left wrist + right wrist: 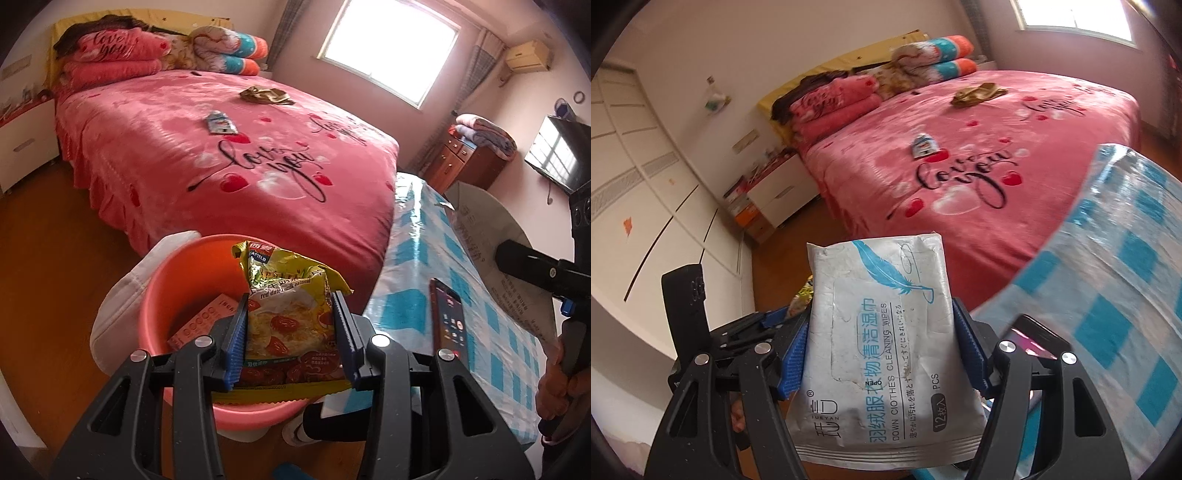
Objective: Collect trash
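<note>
My left gripper (pixel 290 328) is shut on a yellow oatmeal packet (pixel 291 325) and holds it over a pink bucket (pixel 184 288) that has a pink card (pixel 201 325) inside. My right gripper (pixel 879 350) is shut on a white wet-wipes pack (pixel 882 350) with a blue feather print, held beside the checked table (pixel 1126 277). On the pink bed (pixel 221 147) lie a small blue-white wrapper (pixel 220 122) and a crumpled gold wrapper (pixel 264 95); both also show in the right wrist view, the blue-white wrapper (pixel 924 146) and the gold wrapper (pixel 977 92).
A phone (pixel 448 317) lies on the blue-checked tablecloth (pixel 461 258) next to a white paper sheet (pixel 491 236). White cloth (pixel 122 295) lies by the bucket. A nightstand (pixel 779 192) and wardrobe (pixel 646 192) stand left of the bed. Wood floor (pixel 55 240) runs beside the bed.
</note>
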Tool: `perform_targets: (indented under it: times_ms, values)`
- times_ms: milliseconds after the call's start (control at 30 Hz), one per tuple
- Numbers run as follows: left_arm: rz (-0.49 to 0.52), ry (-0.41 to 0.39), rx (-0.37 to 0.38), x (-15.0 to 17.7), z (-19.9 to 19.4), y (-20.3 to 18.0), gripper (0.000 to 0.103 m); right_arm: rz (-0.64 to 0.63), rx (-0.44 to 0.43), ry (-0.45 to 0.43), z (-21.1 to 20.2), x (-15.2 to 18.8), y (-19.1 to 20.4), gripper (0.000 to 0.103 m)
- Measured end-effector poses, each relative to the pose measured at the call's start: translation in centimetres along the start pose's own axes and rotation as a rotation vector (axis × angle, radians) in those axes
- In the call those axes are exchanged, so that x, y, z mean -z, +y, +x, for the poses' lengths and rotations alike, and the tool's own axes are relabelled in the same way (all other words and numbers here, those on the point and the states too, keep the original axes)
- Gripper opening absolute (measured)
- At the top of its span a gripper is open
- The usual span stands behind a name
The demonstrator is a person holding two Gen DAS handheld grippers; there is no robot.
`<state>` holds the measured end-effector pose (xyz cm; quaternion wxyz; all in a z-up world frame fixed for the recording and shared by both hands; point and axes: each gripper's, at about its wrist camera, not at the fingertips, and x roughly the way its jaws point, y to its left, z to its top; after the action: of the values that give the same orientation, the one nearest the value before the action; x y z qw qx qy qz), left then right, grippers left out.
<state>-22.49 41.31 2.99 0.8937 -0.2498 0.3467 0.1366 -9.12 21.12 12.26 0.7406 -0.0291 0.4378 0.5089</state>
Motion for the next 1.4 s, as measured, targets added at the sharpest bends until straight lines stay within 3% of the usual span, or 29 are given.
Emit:
perform_targets:
  times_ms: [533,667,700,933,1167,1400]
  values:
    - [-0.076,0.026,-0.014,0.8,1.7,3.2,0.044,-0.06,-0.032,0.058,5.7,-1.6,3.9,0.072]
    - [-0.098,0.048,-0.042,1.0,2.5,3.8,0.062,-0.02,-0.043,0.052,6.2,-1.8,3.1,0.078]
    - [-0.098,0.05,-0.057,1.0,2.5,3.9,0.067,-0.004,-0.046,0.044,6.0,-1.8,2.7,0.081]
    - [-0.088,0.041,-0.084,0.9,2.5,4.0,0.072,0.034,0.012,-0.029,3.3,-1.4,0.6,0.088]
    - [-0.04,0.01,-0.092,0.4,1.8,2.4,0.079,0.049,0.106,-0.107,0.0,-0.6,-1.4,0.089]
    - [0.002,0.0,-0.062,-0.1,1.5,-0.1,0.08,0.046,0.189,-0.166,-2.6,1.1,-2.8,0.09]
